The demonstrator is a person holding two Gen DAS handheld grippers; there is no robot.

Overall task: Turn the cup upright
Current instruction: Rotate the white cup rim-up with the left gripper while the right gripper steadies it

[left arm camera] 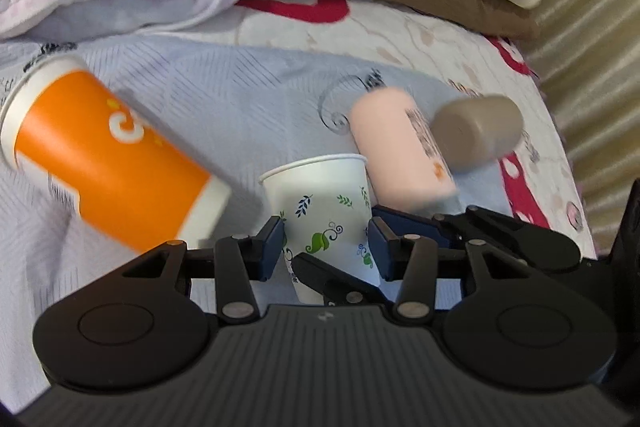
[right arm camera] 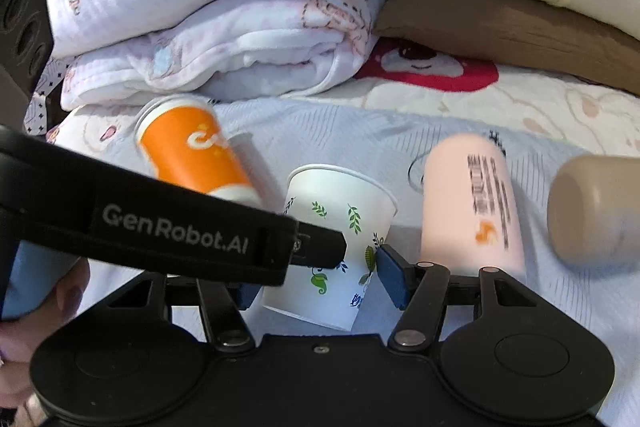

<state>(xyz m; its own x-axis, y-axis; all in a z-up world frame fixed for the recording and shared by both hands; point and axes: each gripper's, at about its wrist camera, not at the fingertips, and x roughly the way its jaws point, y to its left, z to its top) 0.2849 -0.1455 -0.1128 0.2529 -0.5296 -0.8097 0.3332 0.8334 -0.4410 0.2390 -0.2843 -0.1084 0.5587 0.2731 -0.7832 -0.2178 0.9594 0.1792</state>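
A white paper cup with a leaf print (left arm camera: 324,211) stands with its mouth up on the bedsheet, slightly tilted; it also shows in the right wrist view (right arm camera: 340,227). My left gripper (left arm camera: 326,245) has its blue pads on both sides of the cup and looks shut on it. My right gripper (right arm camera: 316,281) also straddles the cup; its right pad (right arm camera: 394,279) is close to the cup wall, its left pad is hidden behind the other gripper's body (right arm camera: 172,227).
An orange cup (left arm camera: 108,151) lies on its side to the left. A pink cup (left arm camera: 404,151) and a brown-grey cup (left arm camera: 478,135) lie on their sides to the right. Folded blankets (right arm camera: 224,7) and pillows (right arm camera: 512,23) are stacked behind.
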